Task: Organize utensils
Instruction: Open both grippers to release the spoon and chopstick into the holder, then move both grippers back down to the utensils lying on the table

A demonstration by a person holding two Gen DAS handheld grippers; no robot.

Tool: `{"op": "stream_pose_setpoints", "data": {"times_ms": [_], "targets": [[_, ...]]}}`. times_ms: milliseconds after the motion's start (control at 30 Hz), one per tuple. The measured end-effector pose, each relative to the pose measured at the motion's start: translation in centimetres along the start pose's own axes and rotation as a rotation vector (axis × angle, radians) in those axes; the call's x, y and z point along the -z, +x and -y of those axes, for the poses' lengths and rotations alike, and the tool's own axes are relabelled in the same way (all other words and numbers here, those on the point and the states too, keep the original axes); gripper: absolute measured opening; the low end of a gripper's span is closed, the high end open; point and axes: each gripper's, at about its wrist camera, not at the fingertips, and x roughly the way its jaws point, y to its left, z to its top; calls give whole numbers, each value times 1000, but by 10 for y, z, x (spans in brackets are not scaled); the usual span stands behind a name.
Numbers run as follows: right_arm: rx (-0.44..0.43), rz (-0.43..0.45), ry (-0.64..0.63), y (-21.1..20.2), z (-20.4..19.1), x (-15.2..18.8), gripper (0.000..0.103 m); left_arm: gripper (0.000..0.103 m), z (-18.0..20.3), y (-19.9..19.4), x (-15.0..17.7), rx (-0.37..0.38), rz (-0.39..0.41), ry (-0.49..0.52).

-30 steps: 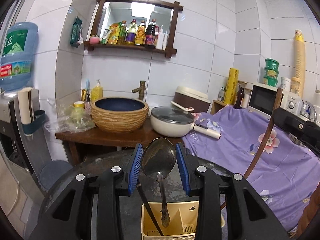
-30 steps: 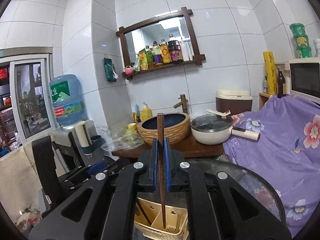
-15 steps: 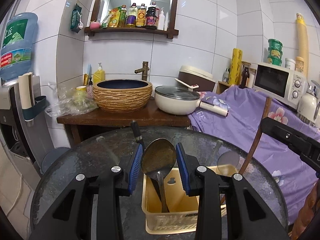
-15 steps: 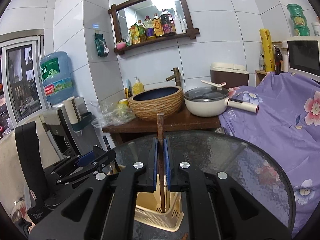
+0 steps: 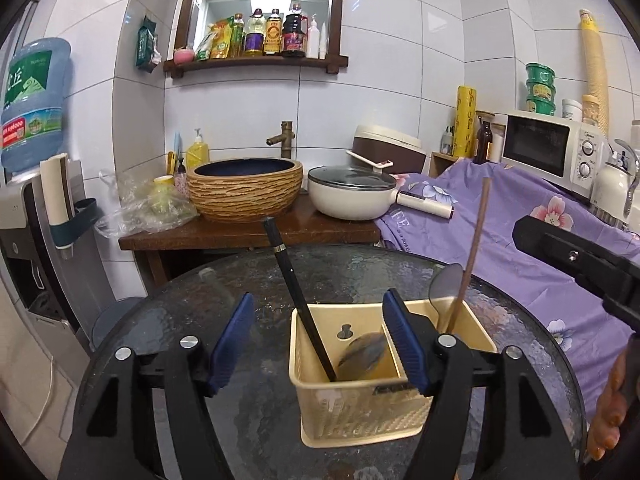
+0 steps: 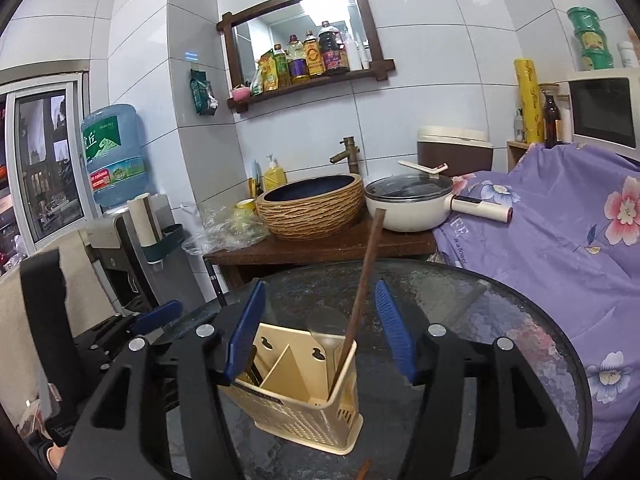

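A white-tiled kitchen corner surrounds me, with a woven-look basin [image 5: 245,190] and a white lidded pot [image 5: 349,196] on a wooden stand behind a round dark glass surface [image 5: 240,280]. On that surface stands a cream plastic utensil caddy [image 5: 360,412], divided into compartments. My left fingers [image 5: 232,340] have just been opening and now stand spread; the metal spoon [image 5: 366,354] lies blurred inside the caddy's left compartment, free of the pads, next to a black chopstick [image 5: 296,292] that leans out toward the upper left. My right fingers [image 6: 390,334] have likewise just been opening and stand apart on either side of a brown wooden chopstick [image 6: 362,280]. It touches neither pad and stands tilted in the caddy's right compartment, its top leaning to the right. In the left view my right gripper [image 5: 576,260] reaches in from the right edge.
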Motion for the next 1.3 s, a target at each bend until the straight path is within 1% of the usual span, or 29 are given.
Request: {"op": "stream_pose_setpoints", "data": {"times_ms": [33,100,133,200,300,400,533,600,733,867,933,1100,1233,1300], "targets": [[1,-6,9,-3,2,2,58,70,-1,-4,1,0,1,-1],[-6,-33,23,-7,5,7,58,79,-5,-15,4,9,4,-12],[-7,-50,25,-9,7,11,59,80,-8,-22,7,15,7,-18],[-6,-77,26,-13,8,22,64,87,-12,-34,12,15,12,-27],[-4,-124,31,-18,10,42,66,93,-19,-48,21,15,0,-46],[-10,-185,39,-19,11,64,71,96,-23,-61,36,25,-23,-51],[6,-240,12,-26,7,92,76,96,-27,-71,59,23,-68,-39],[5,-269,10,-29,5,106,76,96,-33,-73,72,31,-106,-55],[7,-332,32,-31,9,130,76,96,-48,-77,95,24,-167,-111],[24,-386,31,-32,9,151,76,96,-59,-85,111,12,-191,-144],[27,-398,29,-33,9,158,76,96,-63,-90,118,13,-204,-150],[38,-437,40,-38,8,175,76,96,-69,-102,135,-12,-225,-146],[56,-449,30,-43,7,181,76,95,-75,-111,147,-2,-251,-161],[66,-449,21,-46,6,183,76,90,-75,-115,153,5,-273,-155]]}}
